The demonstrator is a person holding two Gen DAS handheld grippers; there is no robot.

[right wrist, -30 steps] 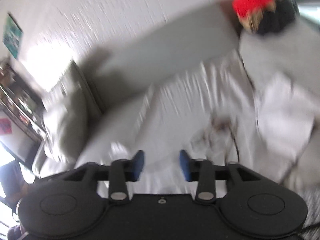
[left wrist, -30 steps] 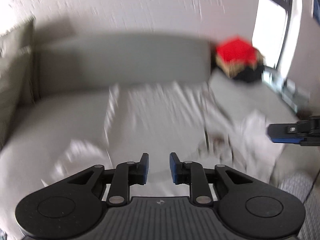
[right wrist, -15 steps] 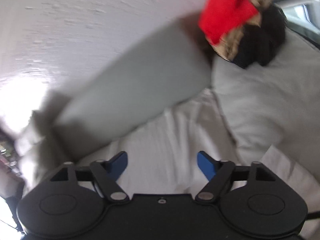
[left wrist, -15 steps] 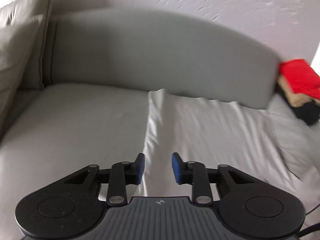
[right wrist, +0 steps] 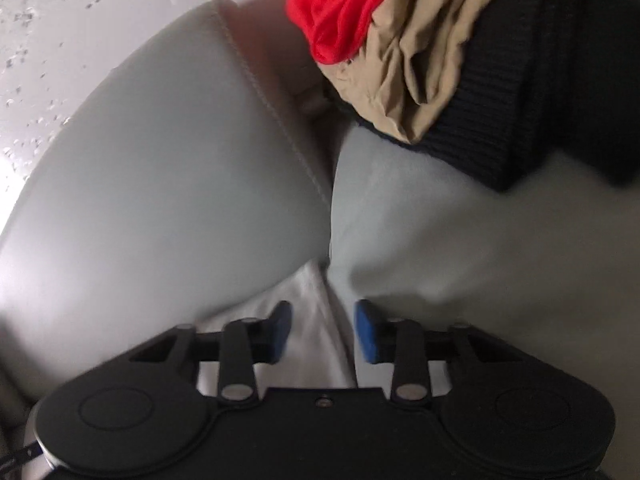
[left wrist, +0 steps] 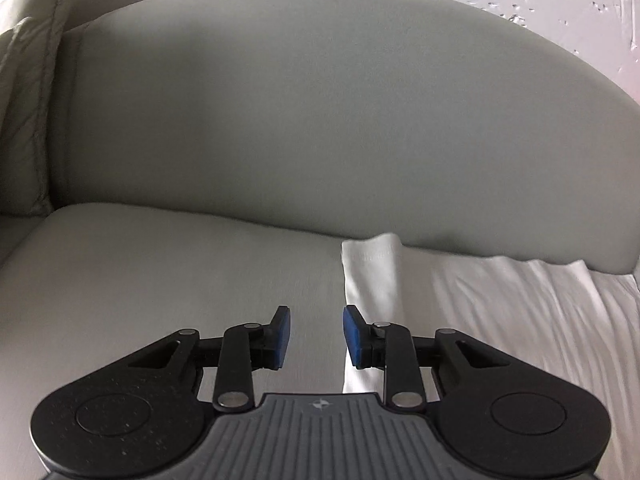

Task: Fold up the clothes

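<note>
Across the lower right of the left wrist view, the white garment (left wrist: 500, 312) lies spread on the sofa seat (left wrist: 160, 272), its far edge tucked against the backrest (left wrist: 320, 120) and its left edge running down the frame toward the left gripper (left wrist: 315, 334). That gripper is open and holds nothing, its right pad over the cloth's edge and its left pad over bare cushion. A second ago both cameras saw the whole garment from farther back, blurred with motion; now both are close and low over its far corners, and the right gripper's jaws, spread wide half a second ago, have narrowed.

The right gripper (right wrist: 323, 330) is also open with nothing between its pads, which straddle a narrow tongue of the white cloth (right wrist: 308, 320) in the lower centre of its frame. I judge that each gripper is lining up on a corner; whether for a first or a later fold, these views cannot settle.

Only the right view shows the clothes pile (right wrist: 420, 52), red, tan and dark navy, at upper right. Only the left view shows the cloth's wrinkled spread and a cushion (left wrist: 28, 92) at far left.
</note>
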